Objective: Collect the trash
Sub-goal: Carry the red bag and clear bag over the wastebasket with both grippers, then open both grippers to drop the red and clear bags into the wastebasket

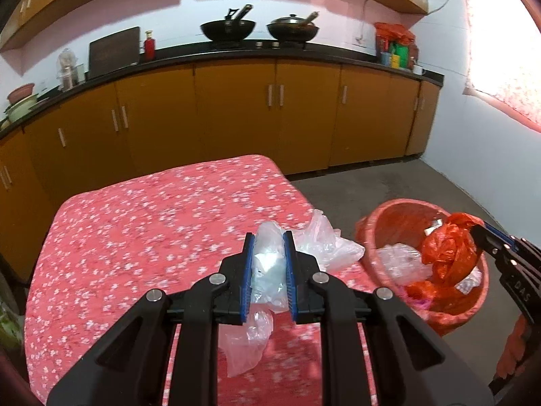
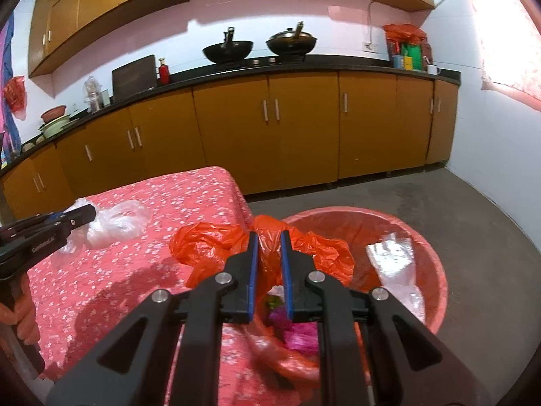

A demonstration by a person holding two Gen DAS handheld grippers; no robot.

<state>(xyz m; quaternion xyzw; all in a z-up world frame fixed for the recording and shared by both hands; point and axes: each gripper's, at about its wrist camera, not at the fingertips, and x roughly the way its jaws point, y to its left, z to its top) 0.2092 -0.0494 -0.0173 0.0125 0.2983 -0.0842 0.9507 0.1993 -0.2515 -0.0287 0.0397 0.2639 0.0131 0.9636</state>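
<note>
Both grippers are clamped on bags: left gripper [image 1: 268,242] on a clear bag [image 1: 267,257] near the table's [image 1: 135,223] right edge. Right gripper [image 2: 269,240] holds an orange bag [image 2: 209,247] over the bin [image 2: 436,270], seemingly for dropping.

I'm in a home kitchen, it seems: woks [image 1: 227,29] on the black counter [image 1: 236,54], orange cabinets [image 2: 304,125] below.

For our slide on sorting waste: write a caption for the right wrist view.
Right gripper holds an orange plastic bag over the red bin.
</note>
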